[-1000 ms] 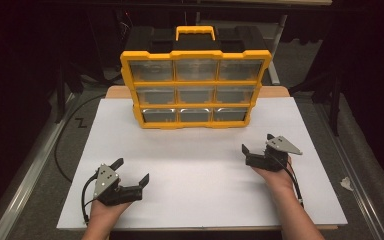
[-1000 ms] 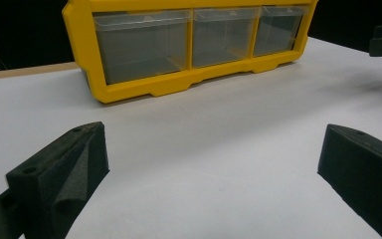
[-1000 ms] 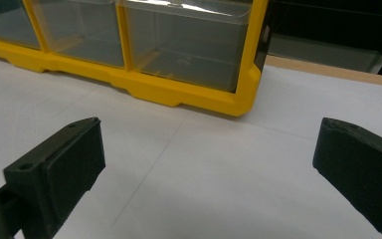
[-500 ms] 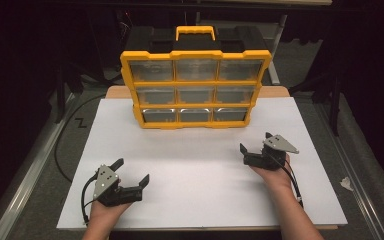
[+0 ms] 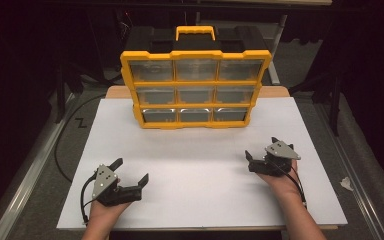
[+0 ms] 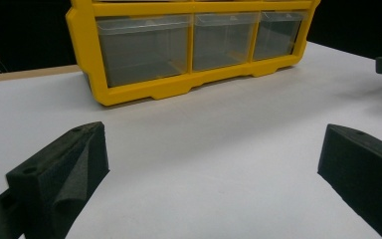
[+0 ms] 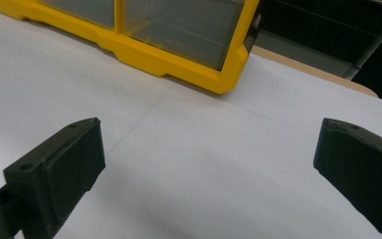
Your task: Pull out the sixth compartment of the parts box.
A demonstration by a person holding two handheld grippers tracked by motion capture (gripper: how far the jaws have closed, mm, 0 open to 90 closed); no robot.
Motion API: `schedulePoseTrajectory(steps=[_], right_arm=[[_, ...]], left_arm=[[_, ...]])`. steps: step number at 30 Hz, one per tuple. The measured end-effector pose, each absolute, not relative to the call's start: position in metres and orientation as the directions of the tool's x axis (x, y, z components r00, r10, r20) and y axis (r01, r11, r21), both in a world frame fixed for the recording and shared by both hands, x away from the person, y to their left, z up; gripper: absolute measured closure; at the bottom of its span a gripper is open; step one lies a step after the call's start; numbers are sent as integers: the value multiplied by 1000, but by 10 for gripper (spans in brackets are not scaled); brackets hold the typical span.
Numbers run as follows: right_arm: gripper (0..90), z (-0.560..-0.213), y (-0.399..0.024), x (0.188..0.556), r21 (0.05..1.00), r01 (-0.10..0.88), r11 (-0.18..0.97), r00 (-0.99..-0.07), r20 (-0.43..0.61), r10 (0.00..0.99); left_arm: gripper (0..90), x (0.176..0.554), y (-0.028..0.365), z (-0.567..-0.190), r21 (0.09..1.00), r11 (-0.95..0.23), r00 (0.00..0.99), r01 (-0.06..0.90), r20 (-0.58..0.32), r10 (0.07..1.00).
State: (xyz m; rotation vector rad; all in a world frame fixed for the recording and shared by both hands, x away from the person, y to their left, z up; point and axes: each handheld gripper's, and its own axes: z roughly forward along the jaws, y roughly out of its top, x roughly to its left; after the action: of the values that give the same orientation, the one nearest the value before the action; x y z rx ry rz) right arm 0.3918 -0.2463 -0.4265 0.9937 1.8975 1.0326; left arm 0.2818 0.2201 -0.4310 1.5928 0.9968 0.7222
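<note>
Both of my grippers — left gripper and right gripper — hang wide open, holding nothing, with the yellow organizer well ahead between them, its long side across the table, the right one nearer.

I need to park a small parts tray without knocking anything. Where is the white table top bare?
The widest bare patch lies between the left gripper and right gripper, in front of the yellow drawer cabinet. Narrower strips of the white table top flank the cabinet. It is tighter around each gripper.
</note>
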Motion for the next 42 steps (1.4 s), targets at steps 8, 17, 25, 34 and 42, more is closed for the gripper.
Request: schedulePoseTrajectory(steps=[8, 17, 25, 34, 42], right_arm=[[12, -431, -238, 387, 815, 231, 531, -429, -405, 808], [12, -434, -227, 383, 748, 199, 633, -453, -503, 736], [12, -436, -219, 379, 675, 160, 720, -454, -598, 661], [12, -435, -211, 374, 578, 110, 809, -438, -702, 561], [12, -435, -207, 372, 490, 88, 867, -434, -765, 476]], left_arm=[[2, 282, 220, -432, 968, -81, 467, 237, -41, 883], [2, 283, 219, -432, 968, -83, 468, 236, -38, 883], [2, 282, 219, -431, 969, -79, 472, 234, -42, 880], [2, 282, 219, -431, 969, -82, 475, 233, -40, 879], [2, 282, 219, -432, 969, -84, 476, 233, -38, 879]])
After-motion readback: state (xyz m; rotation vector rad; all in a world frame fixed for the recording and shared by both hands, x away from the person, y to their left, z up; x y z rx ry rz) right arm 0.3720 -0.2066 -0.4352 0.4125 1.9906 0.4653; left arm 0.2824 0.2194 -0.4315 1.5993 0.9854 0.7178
